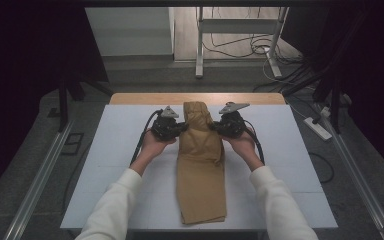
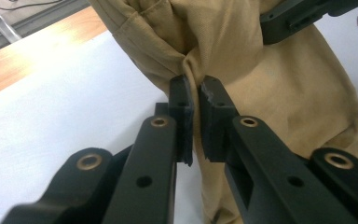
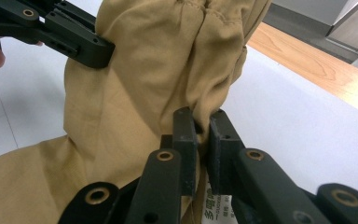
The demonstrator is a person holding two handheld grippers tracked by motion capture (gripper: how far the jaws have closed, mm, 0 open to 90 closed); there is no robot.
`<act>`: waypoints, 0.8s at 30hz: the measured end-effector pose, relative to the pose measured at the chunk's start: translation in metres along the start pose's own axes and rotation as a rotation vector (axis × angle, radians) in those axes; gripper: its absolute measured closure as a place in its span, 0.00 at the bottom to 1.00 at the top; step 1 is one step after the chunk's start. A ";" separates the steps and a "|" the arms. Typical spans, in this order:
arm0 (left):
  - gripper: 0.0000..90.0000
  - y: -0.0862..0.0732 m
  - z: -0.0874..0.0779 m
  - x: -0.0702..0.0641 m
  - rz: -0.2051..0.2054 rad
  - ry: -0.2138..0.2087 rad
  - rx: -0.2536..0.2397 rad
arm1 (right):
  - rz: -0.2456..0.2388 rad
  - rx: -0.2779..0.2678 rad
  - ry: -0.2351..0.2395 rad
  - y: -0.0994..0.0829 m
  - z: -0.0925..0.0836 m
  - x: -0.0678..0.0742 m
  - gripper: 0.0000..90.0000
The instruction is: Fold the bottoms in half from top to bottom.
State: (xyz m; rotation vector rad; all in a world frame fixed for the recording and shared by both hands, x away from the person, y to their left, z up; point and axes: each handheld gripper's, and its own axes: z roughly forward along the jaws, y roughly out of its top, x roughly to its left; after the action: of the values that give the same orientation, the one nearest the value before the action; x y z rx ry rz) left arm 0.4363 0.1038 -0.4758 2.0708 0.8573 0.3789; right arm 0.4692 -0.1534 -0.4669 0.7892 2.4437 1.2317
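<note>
We see a white table (image 1: 105, 165) with a bare wooden strip (image 1: 145, 98) along its far edge; tan trousers (image 1: 201, 190) lie down its middle, reaching the near edge

High view above table (image 1: 105, 150) facing forward-down, both gripper views close, facing across shared tan garment (image 1: 200, 165)

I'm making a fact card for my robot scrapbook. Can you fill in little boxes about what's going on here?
Thing being handled: tan trousers, folded long, lying on the white table
Left gripper: shut, pinching the cloth at the trousers' left edge
Right gripper: shut, pinching the cloth at the right edge
Cloth between grippers: bunched and lifted at the far end
Near end of trousers: flat on the table
Hands: one behind each gripper, white sleeves
</note>
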 end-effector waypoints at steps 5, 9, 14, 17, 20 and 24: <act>0.93 -0.002 -0.001 -0.002 0.003 -0.008 0.001 | -0.005 0.001 0.003 -0.002 -0.002 0.002 0.92; 0.93 -0.002 -0.001 -0.003 -0.001 -0.013 0.009 | -0.001 0.009 0.007 -0.003 -0.002 0.002 0.92; 0.93 -0.004 -0.001 -0.004 0.001 -0.020 0.015 | 0.001 0.016 0.012 -0.004 -0.002 0.003 0.92; 0.93 -0.005 -0.002 -0.003 0.000 -0.029 0.017 | 0.000 0.018 0.016 -0.005 -0.002 0.004 0.92; 0.93 -0.008 -0.003 -0.004 -0.003 -0.034 0.017 | -0.001 0.015 0.022 -0.006 -0.003 0.005 0.92; 0.93 -0.010 -0.005 -0.005 -0.005 -0.042 0.014 | -0.002 0.016 0.028 -0.007 -0.004 0.007 0.92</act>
State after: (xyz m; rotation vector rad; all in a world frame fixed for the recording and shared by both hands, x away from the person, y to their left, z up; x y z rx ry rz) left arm 0.4256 0.1073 -0.4807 2.0820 0.8423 0.3264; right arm 0.4592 -0.1548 -0.4704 0.7782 2.4795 1.2315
